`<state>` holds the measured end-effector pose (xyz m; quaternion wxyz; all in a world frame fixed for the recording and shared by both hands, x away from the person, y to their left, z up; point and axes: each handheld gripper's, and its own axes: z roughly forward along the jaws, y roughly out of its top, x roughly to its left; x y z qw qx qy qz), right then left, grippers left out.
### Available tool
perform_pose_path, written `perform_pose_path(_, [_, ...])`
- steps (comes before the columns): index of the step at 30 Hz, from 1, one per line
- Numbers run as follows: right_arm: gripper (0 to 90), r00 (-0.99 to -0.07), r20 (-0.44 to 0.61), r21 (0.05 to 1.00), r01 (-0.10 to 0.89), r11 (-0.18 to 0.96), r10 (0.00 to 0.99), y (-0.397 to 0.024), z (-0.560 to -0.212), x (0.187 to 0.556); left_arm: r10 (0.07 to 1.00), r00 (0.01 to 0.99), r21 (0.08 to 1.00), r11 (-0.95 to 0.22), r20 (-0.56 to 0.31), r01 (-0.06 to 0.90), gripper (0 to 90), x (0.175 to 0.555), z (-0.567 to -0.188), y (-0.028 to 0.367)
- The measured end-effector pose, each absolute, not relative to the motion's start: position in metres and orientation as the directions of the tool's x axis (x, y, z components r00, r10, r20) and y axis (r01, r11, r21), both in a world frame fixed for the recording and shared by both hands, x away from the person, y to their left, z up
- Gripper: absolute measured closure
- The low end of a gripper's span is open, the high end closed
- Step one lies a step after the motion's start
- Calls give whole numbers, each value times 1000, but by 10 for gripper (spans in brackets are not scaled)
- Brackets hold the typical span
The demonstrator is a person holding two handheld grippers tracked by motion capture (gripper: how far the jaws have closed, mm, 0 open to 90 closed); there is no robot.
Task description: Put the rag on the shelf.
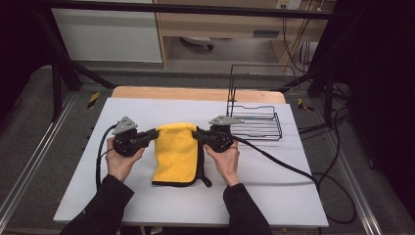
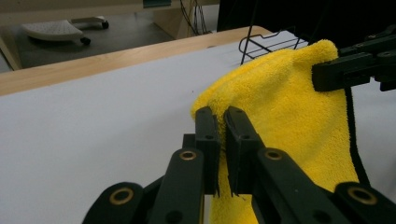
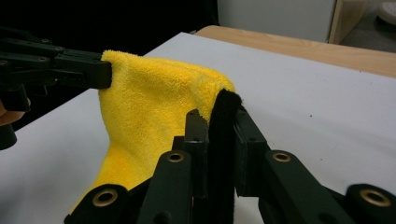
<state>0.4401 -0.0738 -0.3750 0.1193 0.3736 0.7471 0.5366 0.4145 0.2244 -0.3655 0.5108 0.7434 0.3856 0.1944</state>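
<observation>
Left claw [image 1: 155, 133], right claw [image 1: 195, 133] clamped on yellow cloth [image 1: 176, 154] top corners, wire rack [image 1: 255, 125] just beside.

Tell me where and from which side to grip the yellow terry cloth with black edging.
Grip the yellow terry cloth with black edging at its two top corners, coming in level from either side, as the left gripper and right gripper do: it hangs limp, so corner holds probably keep it spread.
</observation>
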Motion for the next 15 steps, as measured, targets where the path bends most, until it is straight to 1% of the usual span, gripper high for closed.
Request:
perform_pose_path(4, [787,-701,207,906,401,136,683,-78,-366,432,771,630,922,-175,-90,346,846,407,-357,223])
perform_pose_path(8, [788,-707,192,919,372,127,681,-84,-357,424,762,640,930,-160,-97,332,846,402,-352,219])
perform_pose_path(15, [790,-709,160,939,323,115,687,-96,-340,413,749,657,947,-147,-82,287,846,395,-336,208])
